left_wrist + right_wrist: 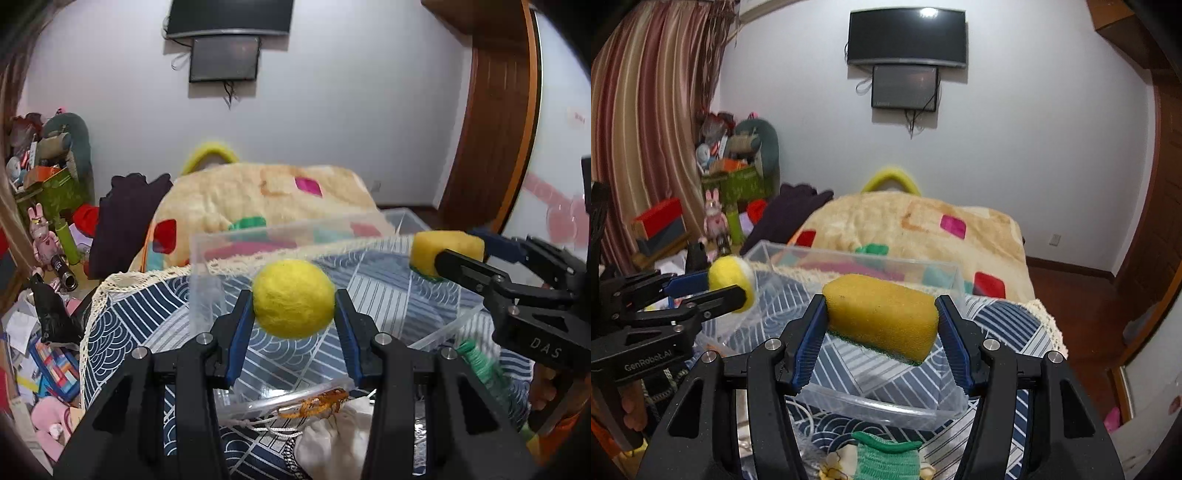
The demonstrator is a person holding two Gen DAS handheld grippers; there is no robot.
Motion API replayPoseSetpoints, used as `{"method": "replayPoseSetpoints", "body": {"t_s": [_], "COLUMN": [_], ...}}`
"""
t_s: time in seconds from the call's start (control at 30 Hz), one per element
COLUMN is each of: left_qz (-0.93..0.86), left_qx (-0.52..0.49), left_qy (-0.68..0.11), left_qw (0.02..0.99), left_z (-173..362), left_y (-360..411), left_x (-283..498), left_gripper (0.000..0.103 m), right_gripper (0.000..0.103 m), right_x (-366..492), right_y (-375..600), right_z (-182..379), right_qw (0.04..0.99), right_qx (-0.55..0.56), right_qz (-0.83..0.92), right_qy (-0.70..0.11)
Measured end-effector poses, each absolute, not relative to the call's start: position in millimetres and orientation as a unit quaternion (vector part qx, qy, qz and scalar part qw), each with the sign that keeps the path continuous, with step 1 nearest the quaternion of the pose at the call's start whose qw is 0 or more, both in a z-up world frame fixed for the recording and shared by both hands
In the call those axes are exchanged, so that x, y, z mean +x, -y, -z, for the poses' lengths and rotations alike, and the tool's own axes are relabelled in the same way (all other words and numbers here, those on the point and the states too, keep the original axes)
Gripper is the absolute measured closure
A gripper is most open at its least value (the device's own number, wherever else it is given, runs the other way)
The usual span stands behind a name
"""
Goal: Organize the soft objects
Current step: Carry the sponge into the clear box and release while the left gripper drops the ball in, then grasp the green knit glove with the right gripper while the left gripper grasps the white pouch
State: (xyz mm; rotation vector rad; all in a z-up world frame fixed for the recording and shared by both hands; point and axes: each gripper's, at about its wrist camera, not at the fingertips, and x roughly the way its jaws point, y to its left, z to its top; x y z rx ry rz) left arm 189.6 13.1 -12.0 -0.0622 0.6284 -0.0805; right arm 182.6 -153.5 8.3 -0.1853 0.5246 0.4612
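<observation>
With the left gripper point(294, 308) pinching the fuzzy yellow felt ball point(293, 298) and the right gripper point(881, 325) squeezing the yellow rectangular sponge point(881, 316) above the clear plastic bin point(886, 406), both could bounce off its near rim if let go early.

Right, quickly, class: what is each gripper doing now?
Left gripper: closed on the ball.
Right gripper: closed on the sponge.
</observation>
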Motion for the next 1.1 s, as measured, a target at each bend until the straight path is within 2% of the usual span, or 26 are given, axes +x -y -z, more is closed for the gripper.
{"method": "replayPoseSetpoints", "body": {"t_s": [0.3,0.47,0.53,0.6,0.8,0.9,1.1], "left_qz": [0.032,0.031,0.029,0.029,0.033,0.033,0.036], "left_qx": [-0.005,-0.001,0.002,0.002,-0.006,-0.011,-0.019], "left_qy": [-0.335,-0.336,-0.332,-0.326,-0.316,-0.306,-0.279], "left_qw": [0.942,0.941,0.943,0.945,0.948,0.951,0.959], "left_z": [31.6,34.0,32.9,30.4,21.9,14.5,-4.5], "left_y": [-4.8,-3.4,-2.6,-3.2,-5.3,-6.3,-10.4], "left_x": [202.0,201.5,198.9,197.0,188.5,181.8,162.1], "left_gripper": [0.06,0.051,0.043,0.04,0.031,0.029,0.026], "right_gripper": [0.047,0.045,0.042,0.037,0.032,0.029,0.028], "right_x": [200.4,201.9,201.6,201.3,196.1,191.2,176.3], "right_y": [147.0,153.0,153.8,155.0,163.8,166.7,173.3], "right_z": [13.8,16.1,15.1,14.0,7.6,1.0,-16.3], "right_qw": [0.915,0.913,0.912,0.913,0.917,0.921,0.928], "right_qx": [-0.125,-0.118,-0.114,-0.112,-0.093,-0.089,-0.081], "right_qz": [-0.233,-0.233,-0.235,-0.235,-0.237,-0.235,-0.24], "right_qy": [-0.304,-0.313,-0.315,-0.314,-0.308,-0.298,-0.272]}}
